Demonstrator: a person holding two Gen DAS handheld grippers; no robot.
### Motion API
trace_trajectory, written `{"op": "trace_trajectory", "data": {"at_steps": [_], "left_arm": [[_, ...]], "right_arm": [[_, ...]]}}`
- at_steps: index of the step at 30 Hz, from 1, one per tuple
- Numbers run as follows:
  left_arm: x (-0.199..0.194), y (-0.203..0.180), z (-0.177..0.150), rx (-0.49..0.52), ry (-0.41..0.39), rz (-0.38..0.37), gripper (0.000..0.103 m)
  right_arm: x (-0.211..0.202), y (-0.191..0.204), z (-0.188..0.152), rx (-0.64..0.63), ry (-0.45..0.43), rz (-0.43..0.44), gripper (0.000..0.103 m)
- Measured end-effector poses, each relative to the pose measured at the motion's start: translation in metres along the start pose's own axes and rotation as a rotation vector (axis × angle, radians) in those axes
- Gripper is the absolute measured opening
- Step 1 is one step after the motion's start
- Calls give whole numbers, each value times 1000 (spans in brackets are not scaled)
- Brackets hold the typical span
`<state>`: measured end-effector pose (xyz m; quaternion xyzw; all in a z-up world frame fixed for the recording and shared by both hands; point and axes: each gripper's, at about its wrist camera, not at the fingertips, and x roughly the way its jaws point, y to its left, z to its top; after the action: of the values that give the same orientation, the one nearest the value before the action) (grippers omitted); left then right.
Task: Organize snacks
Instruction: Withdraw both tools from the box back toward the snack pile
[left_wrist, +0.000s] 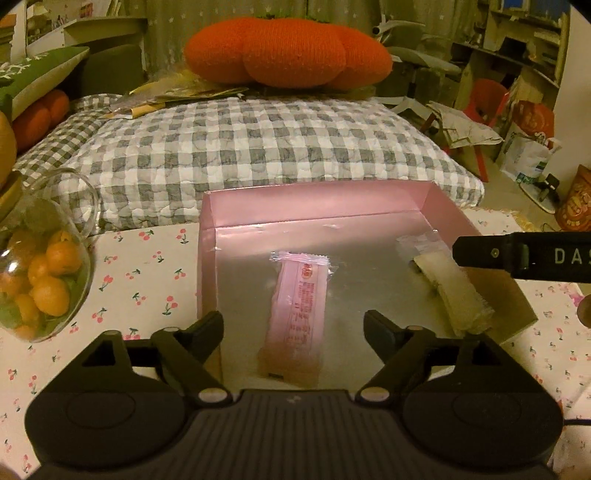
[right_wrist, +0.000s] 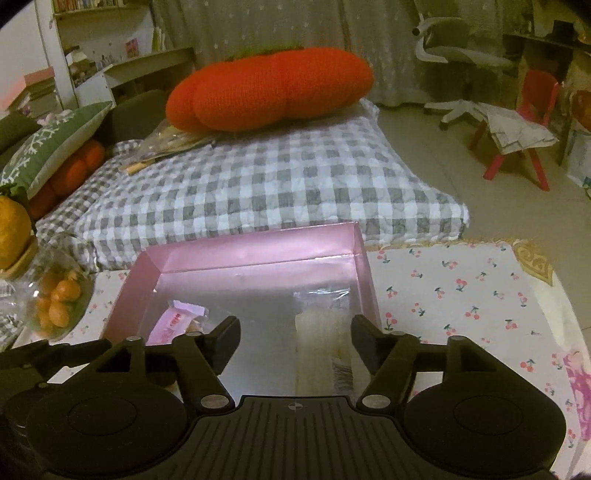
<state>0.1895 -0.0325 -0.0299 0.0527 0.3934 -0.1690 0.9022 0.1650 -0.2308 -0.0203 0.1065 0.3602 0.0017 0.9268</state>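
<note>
A pink box (left_wrist: 314, 190) with a shiny floor sits on the cherry-print tablecloth. Inside it lies a pink snack packet (left_wrist: 295, 314), lengthwise between the spread fingers of my left gripper (left_wrist: 293, 321). The pads do not touch the packet. A cream wafer snack in a clear wrapper (left_wrist: 450, 291) lies along the box's right side. In the right wrist view, my right gripper (right_wrist: 295, 325) stands open over the box. The wafer snack (right_wrist: 321, 343) lies just inside its right finger, and the pink packet (right_wrist: 177, 321) shows at the left. One right finger (left_wrist: 480, 251) reaches in at the left view's right edge.
A tipped glass jar of small oranges (left_wrist: 44, 277) lies left of the box. A grey checked cushion (left_wrist: 258, 147) rises right behind the table, with an orange pumpkin pillow (left_wrist: 288, 51) on it. Bare tablecloth (right_wrist: 461, 295) stretches right of the box. A red chair (right_wrist: 532, 110) stands far right.
</note>
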Motion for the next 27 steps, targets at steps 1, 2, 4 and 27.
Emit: {"op": "trace_trajectory", "data": {"at_steps": [1, 2, 4, 27], "left_arm": [[-3, 1, 0, -9, 5, -12, 87], [-5, 1, 0, -19, 13, -24, 90], [-12, 0, -2, -33, 17, -36, 94], [-71, -6, -41, -26, 92, -59, 103]], "right_arm": [[-3, 0, 0, 0, -1, -1, 72], [-6, -1, 0, 1, -2, -1, 72], [-12, -2, -2, 4, -1, -3, 76], [-82, -23, -42, 48, 90, -124, 89]]}}
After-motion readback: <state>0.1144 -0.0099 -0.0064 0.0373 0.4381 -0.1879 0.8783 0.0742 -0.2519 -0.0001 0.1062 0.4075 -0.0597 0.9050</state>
